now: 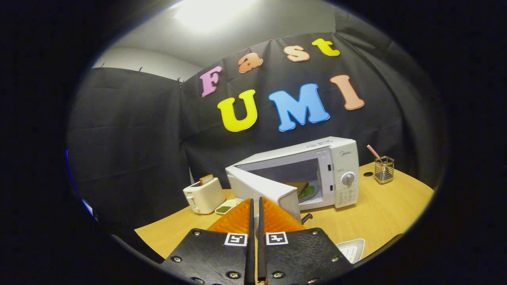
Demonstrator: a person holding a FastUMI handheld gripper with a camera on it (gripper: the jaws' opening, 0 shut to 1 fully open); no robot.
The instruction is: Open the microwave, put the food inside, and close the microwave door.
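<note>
**Tool pressed together before the half-open microwave**

The tool [255, 204] had its two fingers pressed together with only a thin slit between them, pinching nothing; its tips sat just short of the microwave door [263, 189], which stood swung out toward the tool. The microwave [317, 172] rested on the wooden counter [380, 213] ahead of the tool and slightly to its right; inside the open cavity, beyond the door's edge, lay the food [299, 187], a slice of bread over something green on a plate [311, 193]. Ahead and left of the fingers stood a white toaster [203, 194] with a slice sticking up; between it and the door lay a small dish [225, 208] of green stuff. Well beyond the microwave's right side stood a wire holder [384, 169] with a striped straw [372, 151]; a white tray [351, 248] lay close by the tool's right finger.
</note>
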